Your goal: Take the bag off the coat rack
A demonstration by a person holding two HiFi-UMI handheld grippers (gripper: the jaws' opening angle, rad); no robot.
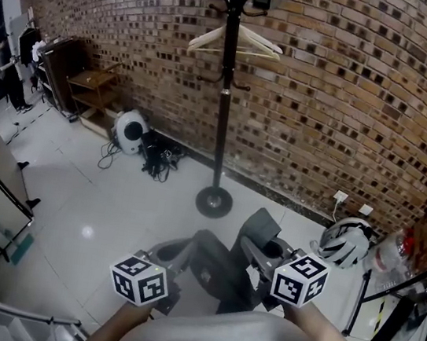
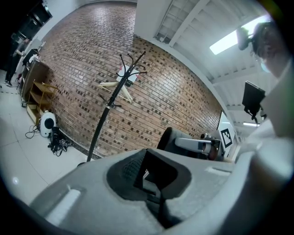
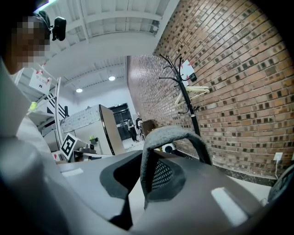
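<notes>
The black coat rack [image 1: 224, 96] stands against the brick wall, with only a pale wooden hanger [image 1: 237, 42] on its hooks. The dark grey felt bag [image 1: 218, 274] is off the rack, low in front of me between both grippers. My right gripper [image 1: 263, 253] is shut on the bag's strap [image 3: 171, 135], which arches up out of its jaws. My left gripper [image 1: 177, 254] sits at the bag's left edge; its jaws look shut in the left gripper view, with no fabric showing between them. The rack [image 2: 108, 106] stands far ahead of both grippers.
A white helmet [image 1: 346, 241] and a plastic bottle [image 1: 394, 252] lie on the floor at right. A white round appliance [image 1: 130, 131] with tangled cables [image 1: 159, 159] sits by the wall at left, next to a wooden shelf [image 1: 92, 86]. The rack's round base [image 1: 214, 202] rests on the tiles.
</notes>
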